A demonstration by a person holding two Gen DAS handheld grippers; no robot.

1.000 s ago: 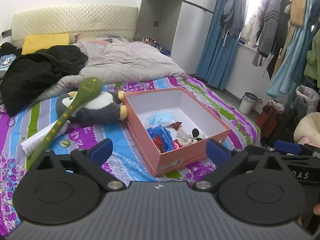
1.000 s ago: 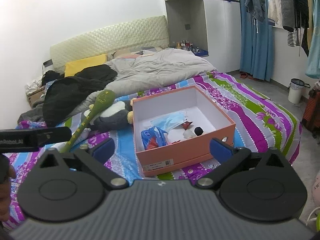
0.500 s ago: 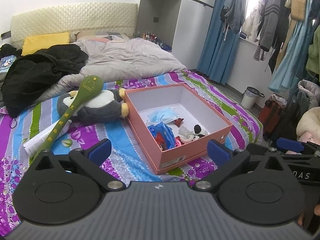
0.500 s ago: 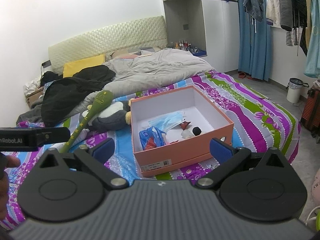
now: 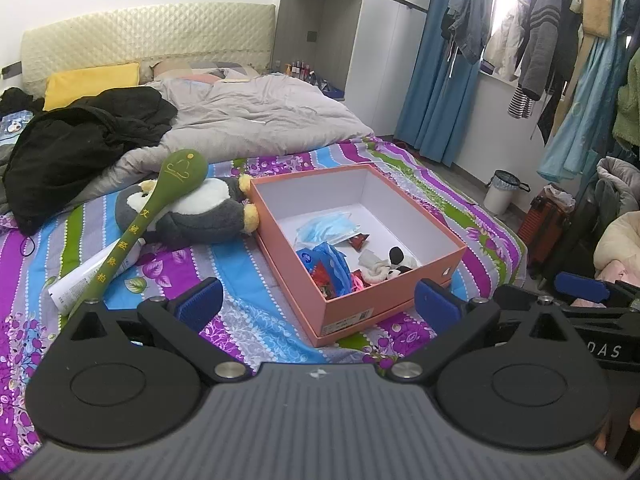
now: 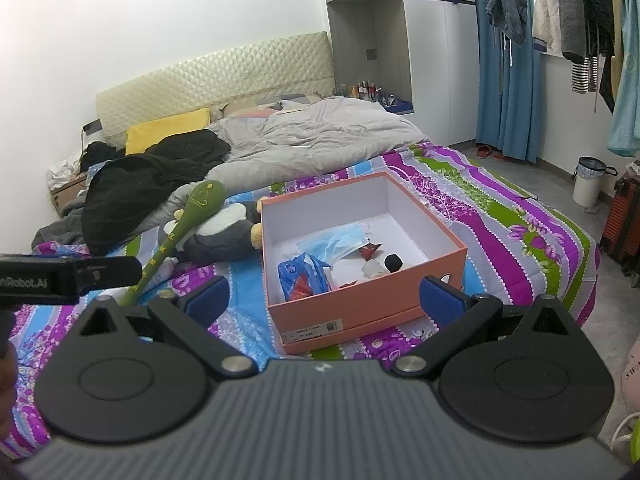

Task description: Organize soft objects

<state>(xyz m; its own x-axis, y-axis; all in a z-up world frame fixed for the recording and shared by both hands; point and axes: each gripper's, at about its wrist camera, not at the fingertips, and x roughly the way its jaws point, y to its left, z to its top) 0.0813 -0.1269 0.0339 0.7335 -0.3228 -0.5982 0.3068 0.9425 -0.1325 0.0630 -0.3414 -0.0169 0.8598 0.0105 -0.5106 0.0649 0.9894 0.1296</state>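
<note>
An open orange box (image 5: 384, 296) (image 6: 360, 312) sits on the striped bedspread (image 5: 240, 264). Inside it lie a blue face mask (image 5: 328, 226) (image 6: 336, 240), a blue packet (image 5: 328, 264) (image 6: 300, 272), a small white and black plush (image 5: 386, 266) (image 6: 380, 266) and red bits. Left of the box lies a grey and white penguin plush (image 5: 200, 216) (image 6: 224, 236) with a long green plush spoon (image 5: 160, 200) (image 6: 184, 220) across it. My left gripper (image 5: 318, 306) and right gripper (image 6: 324, 300) hover open and empty, short of the box's near side.
A white tube (image 5: 92, 276) lies by the spoon's handle. A black coat (image 5: 80, 140) and grey duvet (image 5: 248, 120) cover the far bed. Hanging clothes (image 5: 552, 40), a white bin (image 5: 502, 196) and a red suitcase (image 5: 548, 224) stand right of the bed.
Both grippers have drawn back and risen slightly from the bed; the box looks a little smaller and farther. Both stay open and nothing on the bed has moved.
</note>
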